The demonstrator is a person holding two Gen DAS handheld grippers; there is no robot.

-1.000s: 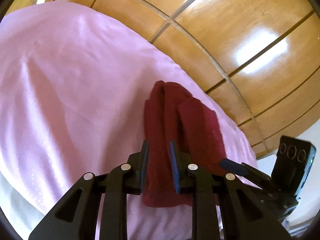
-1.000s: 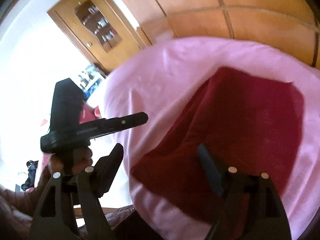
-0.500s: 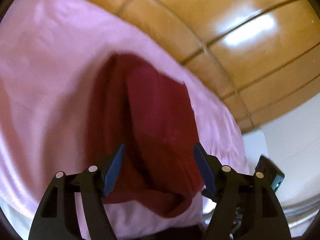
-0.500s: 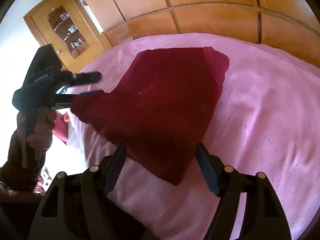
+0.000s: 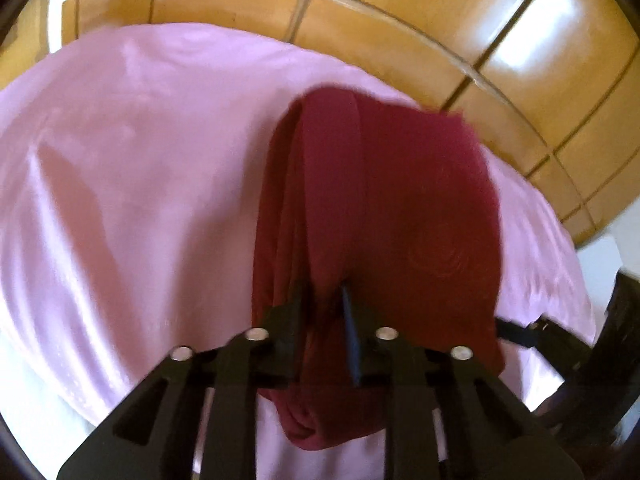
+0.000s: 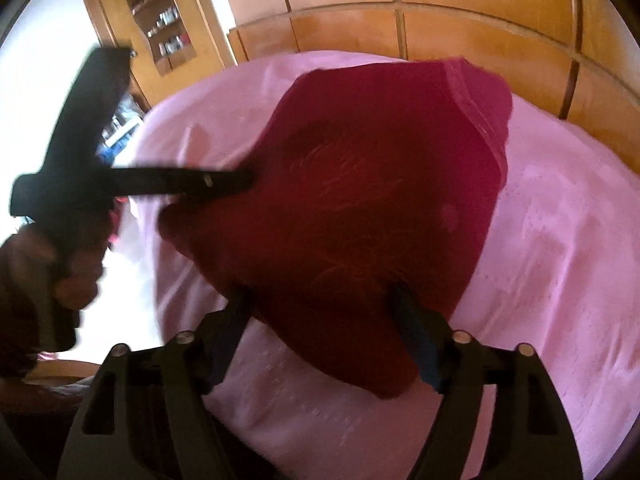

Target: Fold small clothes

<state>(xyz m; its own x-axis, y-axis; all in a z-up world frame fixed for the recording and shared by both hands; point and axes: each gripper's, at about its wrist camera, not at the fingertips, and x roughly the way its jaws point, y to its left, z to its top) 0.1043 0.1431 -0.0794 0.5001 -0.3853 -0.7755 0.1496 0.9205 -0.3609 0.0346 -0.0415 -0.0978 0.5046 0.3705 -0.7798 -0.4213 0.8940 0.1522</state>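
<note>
Your dark red garment [image 6: 372,208] lies on the pink bedspread [image 6: 560,280], partly folded, layers stacked along its left side in the left wrist view [image 5: 380,208]. Judgement: light, soft, limp knit; it'll sag and slide apart if you lift by one layer, and the sheet under it looks smooth, so it could slip when dragged. Faint embroidery or print on top, not fragile. Take it at the near edge or a corner and pinch all layers together, not the middle.

Left gripper [image 5: 322,320]: jaws narrow and closing, a bunch of the red fabric's near edge sits between them; pads look pressed on it. Seen from the right wrist view it comes in from the left [image 6: 236,180], fingertips at the garment's left edge, a hand [image 6: 60,264] on its handle.

Right gripper [image 6: 320,320]: jaws wide and opening, straddling the near corner of the cloth, pads not pressing it.

Containers: none on the bed. Only a wooden cabinet [image 6: 160,24] in the back corner, small items on its shelves, too small to name. Wooden headboard [image 5: 400,28] behind the bed.
</note>
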